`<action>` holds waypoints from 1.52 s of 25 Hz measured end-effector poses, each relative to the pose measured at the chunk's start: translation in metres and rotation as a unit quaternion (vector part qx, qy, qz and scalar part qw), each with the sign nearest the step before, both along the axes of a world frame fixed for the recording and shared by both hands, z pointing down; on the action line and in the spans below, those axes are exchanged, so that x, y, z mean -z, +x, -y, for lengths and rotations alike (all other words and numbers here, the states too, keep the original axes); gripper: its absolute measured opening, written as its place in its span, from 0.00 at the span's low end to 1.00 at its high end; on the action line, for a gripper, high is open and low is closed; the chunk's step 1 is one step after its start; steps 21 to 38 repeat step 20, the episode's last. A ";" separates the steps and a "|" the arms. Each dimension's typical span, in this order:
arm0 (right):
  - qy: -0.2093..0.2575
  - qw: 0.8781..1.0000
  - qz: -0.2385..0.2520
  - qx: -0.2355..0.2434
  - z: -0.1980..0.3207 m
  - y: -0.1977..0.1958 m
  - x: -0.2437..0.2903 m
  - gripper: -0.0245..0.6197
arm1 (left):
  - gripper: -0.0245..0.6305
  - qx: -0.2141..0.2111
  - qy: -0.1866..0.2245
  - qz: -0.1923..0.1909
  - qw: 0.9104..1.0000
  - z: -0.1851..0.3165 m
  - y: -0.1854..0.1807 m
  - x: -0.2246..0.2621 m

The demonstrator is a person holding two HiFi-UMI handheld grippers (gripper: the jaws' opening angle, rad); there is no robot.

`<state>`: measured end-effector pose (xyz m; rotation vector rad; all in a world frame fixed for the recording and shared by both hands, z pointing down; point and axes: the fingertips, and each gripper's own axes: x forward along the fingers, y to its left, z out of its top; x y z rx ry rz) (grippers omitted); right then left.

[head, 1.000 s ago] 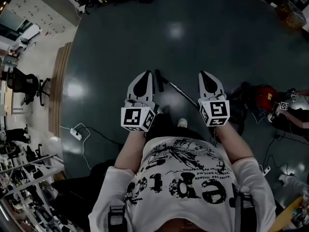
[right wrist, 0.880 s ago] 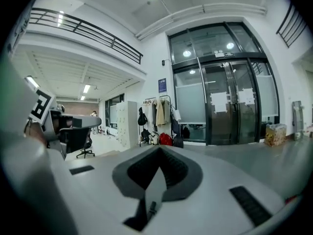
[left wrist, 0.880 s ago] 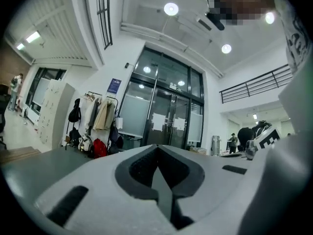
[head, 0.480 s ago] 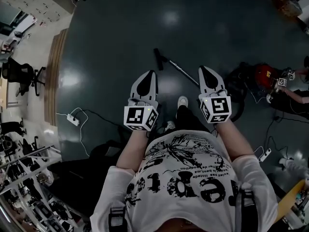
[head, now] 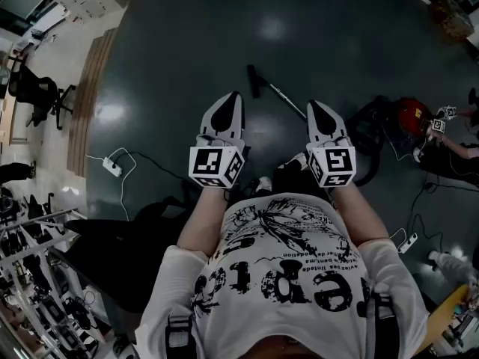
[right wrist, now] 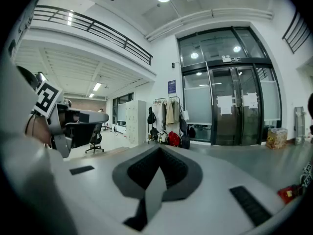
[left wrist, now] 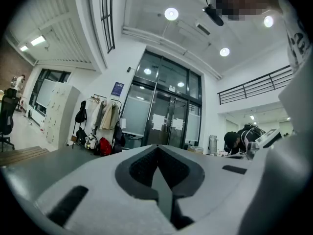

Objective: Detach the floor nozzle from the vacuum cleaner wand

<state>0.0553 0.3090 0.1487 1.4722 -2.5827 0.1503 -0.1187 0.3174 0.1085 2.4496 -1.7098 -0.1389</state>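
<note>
While we are standing on the dark floor [head: 179, 43], we are holding both grippers out ahead of our chest, side by side and apart from each other. The left gripper [head: 234, 97] is keeping its jaws pressed fully together, and in the left gripper view nothing is sitting between them. The right gripper [head: 313, 106] is doing the same: its jaws are meeting at the tip and are gripping nothing.

In the head view, the floor nozzle [head: 254, 80] is lying on the floor beyond both gripper tips, roughly between them, and neither gripper is touching it. The wand [head: 283, 96] is joining it and running away towards the right gripper's tip, where it is passing out of sight behind that gripper. Further right, the red vacuum cleaner body [head: 410, 117] is sitting on the floor, well apart from the nozzle, with dark tubing curling beside it. A white power strip [head: 111, 168] is lying on the floor to our left, trailing its cable.

Both gripper views are looking level across the hall, taking in the tall glass doors [left wrist: 168, 116] and coats [left wrist: 106, 115] hanging beside them.
</note>
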 end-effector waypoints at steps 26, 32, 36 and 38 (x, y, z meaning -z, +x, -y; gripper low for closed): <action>0.025 1.000 -0.010 -0.015 0.001 0.015 0.021 0.04 | 0.05 -0.012 0.014 0.028 0.999 0.008 0.005 0.006; 0.025 1.000 -0.010 -0.015 0.001 0.015 0.021 0.04 | 0.05 -0.012 0.014 0.028 0.999 0.008 0.005 0.006; 0.025 1.000 -0.010 -0.015 0.001 0.015 0.021 0.04 | 0.05 -0.012 0.014 0.028 0.999 0.008 0.005 0.006; 0.025 1.000 -0.010 -0.015 0.001 0.015 0.021 0.04 | 0.05 -0.012 0.014 0.028 0.999 0.008 0.005 0.006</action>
